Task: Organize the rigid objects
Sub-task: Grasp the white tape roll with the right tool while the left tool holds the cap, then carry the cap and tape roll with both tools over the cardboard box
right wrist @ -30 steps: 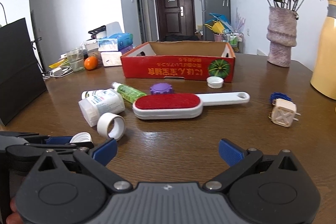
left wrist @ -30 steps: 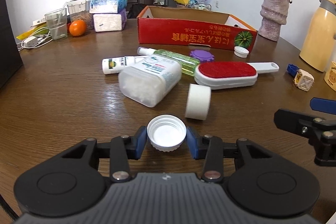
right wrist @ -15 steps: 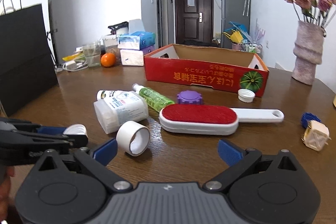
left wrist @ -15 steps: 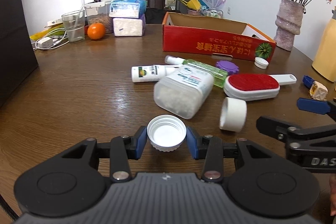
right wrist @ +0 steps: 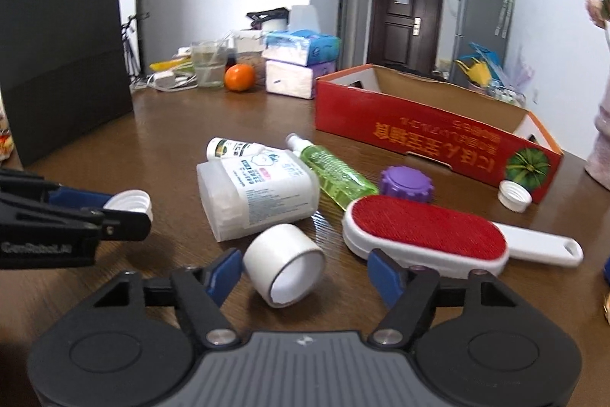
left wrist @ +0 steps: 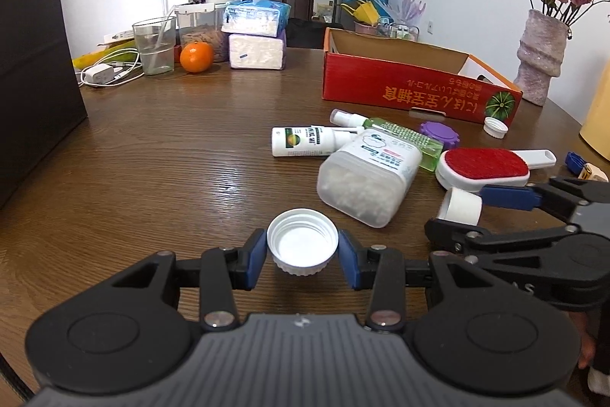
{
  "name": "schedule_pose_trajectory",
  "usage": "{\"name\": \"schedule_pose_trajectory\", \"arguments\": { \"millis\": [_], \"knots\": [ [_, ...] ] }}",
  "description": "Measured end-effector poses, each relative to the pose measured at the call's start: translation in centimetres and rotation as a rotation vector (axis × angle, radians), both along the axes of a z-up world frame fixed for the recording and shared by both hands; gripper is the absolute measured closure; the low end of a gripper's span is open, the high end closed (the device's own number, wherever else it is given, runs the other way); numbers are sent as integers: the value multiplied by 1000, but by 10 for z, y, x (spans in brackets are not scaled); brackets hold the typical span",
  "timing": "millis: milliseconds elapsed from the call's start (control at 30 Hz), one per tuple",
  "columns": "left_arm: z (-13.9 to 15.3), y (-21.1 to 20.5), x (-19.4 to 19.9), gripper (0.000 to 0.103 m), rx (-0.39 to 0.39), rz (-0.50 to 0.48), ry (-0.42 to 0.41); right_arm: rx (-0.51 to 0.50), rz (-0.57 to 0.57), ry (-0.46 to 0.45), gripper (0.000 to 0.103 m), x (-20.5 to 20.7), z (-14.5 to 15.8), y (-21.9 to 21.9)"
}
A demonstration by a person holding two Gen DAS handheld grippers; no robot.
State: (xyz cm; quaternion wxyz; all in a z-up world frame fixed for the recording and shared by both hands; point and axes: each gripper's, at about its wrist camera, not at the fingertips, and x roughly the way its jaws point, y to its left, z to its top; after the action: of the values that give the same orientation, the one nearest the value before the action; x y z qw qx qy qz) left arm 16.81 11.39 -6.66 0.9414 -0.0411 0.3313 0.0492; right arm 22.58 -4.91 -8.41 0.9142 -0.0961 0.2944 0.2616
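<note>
**Cap pinched at left, tape roll framed at right**

A white bottle cap (left wrist: 302,241) is pinched between the blue pads of the left gripper (left wrist: 302,254), hollow side up, above the wooden table (left wrist: 160,170).

The jaws of the right gripper (right wrist: 305,271) have just been closing around a white tape roll (right wrist: 284,264). In the right wrist view the left pad is seen at the roll's side; a gap remains at the right pad, so the jaws are still spread. The roll lies on its side, its open end turned toward 5 o'clock.

At 12 o'clock from the roll a clear plastic tub (right wrist: 259,191) lies on its side, long axis from 10 to 4 o'clock; its label print is too small to be read. Behind it lie a white spray bottle (left wrist: 305,141) and a green spray bottle (right wrist: 331,172). At 2 o'clock a red lint brush (right wrist: 423,233) is laid, handle toward 3 o'clock. A purple lid (right wrist: 406,180) and a second white cap (right wrist: 514,195) lie before a red cardboard box (right wrist: 431,136) printed with orange characters, seen upside down.

"GenRobot.AI" can be made out on the left gripper's body in the right wrist view.

Open table is available at 9 to 11 o'clock, up to a black paper bag (right wrist: 65,56).
</note>
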Motion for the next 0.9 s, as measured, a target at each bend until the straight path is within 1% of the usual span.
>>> {"name": "schedule_pose_trajectory", "arguments": {
  "millis": [67,100,133,300,567,767,900],
  "knots": [
    [0,3,0,61,-2,7,-1,-7,20,11,43,7,-3,3],
    [0,4,0,61,-2,10,-1,-9,30,19,52,9,-4,4],
    [0,5,0,61,-3,12,-1,-9,37,29,56,12,-4,5],
    [2,7,2,62,-3,16,-2,-1,57,13,56,9,-4,6],
    [13,-2,6,62,-3,5,-29,22,30,-34,56,4,9,2],
    [29,-13,12,62,1,-15,-71,34,-28,-73,56,5,25,-8],
    [40,-24,19,62,-1,-34,-95,60,-59,-92,56,8,35,-19]
  ]
}}
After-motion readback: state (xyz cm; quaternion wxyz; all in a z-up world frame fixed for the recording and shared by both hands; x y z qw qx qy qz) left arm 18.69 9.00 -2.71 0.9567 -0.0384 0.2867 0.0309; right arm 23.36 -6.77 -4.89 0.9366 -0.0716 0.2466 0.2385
